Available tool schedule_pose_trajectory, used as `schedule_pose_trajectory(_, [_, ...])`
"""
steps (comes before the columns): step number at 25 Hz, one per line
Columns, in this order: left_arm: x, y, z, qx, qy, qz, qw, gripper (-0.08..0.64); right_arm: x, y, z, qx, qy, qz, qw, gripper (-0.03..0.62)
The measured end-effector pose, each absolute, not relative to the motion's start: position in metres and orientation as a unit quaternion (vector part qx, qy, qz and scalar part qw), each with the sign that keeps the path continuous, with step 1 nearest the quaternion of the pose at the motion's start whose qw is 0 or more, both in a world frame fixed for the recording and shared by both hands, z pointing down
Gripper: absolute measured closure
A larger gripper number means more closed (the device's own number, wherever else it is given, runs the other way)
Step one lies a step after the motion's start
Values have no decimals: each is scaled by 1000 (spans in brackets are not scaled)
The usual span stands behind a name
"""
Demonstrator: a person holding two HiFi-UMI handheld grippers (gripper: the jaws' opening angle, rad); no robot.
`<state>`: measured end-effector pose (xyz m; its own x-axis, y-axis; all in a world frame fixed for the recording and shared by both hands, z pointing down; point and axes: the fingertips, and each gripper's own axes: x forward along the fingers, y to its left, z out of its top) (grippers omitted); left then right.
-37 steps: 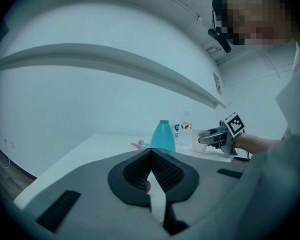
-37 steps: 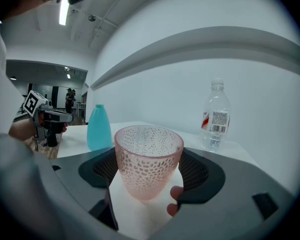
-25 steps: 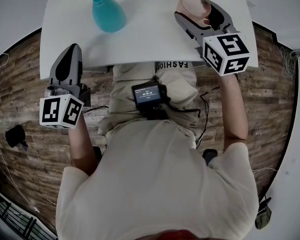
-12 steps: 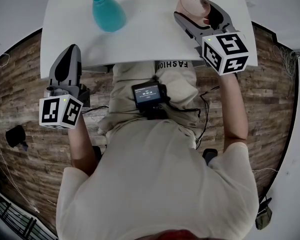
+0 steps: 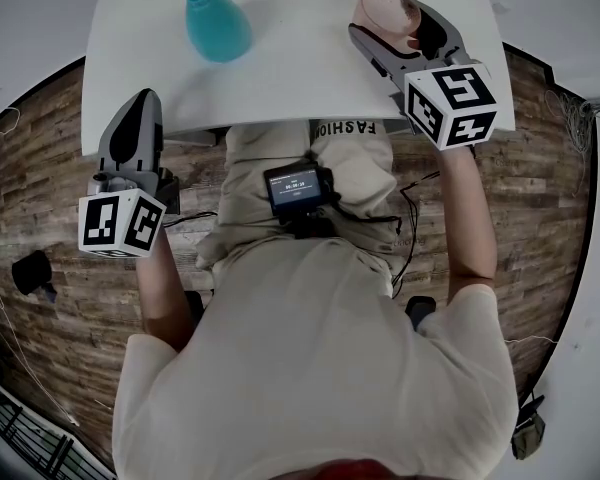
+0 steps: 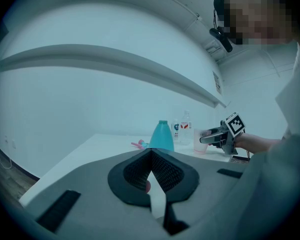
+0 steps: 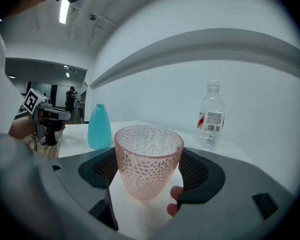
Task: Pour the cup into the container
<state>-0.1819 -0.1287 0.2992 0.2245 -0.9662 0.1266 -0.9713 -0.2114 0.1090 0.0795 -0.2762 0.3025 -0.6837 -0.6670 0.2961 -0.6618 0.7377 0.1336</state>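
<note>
A white table (image 5: 290, 68) stands on wood-plank floor (image 5: 50, 158), pale walls (image 6: 90, 99) around, seemingly a strip light (image 7: 65, 4) overhead.

Quick count: one table (image 5: 290, 78), one pink cup (image 7: 148, 156), one teal container (image 5: 217, 25), two clear bottles (image 6: 186, 127), one small pink thing (image 6: 137, 144), two claws – left claw (image 6: 150, 159), right claw (image 5: 395, 18).

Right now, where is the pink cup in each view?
Head view: pink cup at upper right, between the right gripper's jaws.
Left gripper view: small, right of centre, on the table.
Right gripper view: centre, between the jaws.
Shared landmark: teal bottle.
</note>
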Motion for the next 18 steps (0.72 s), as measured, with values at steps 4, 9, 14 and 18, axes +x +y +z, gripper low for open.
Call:
schedule_pose_trajectory(4, [-182, -128, 298, 777, -624, 17, 84, 551, 78, -274, 300, 362, -917, -12, 165, 218])
schedule_pose_trajectory(9, [-183, -129, 297, 778, -622, 18, 84, 551, 75, -274, 299, 361, -918, -17, 166, 218])
schedule_pose_trajectory(14, [-182, -129, 295, 780, -620, 17, 81, 551, 75, -273, 298, 361, -918, -18, 166, 218])
schedule_pose_trajectory(18, [-183, -131, 295, 782, -618, 19, 79, 551, 73, -274, 300, 359, -918, -17, 168, 218])
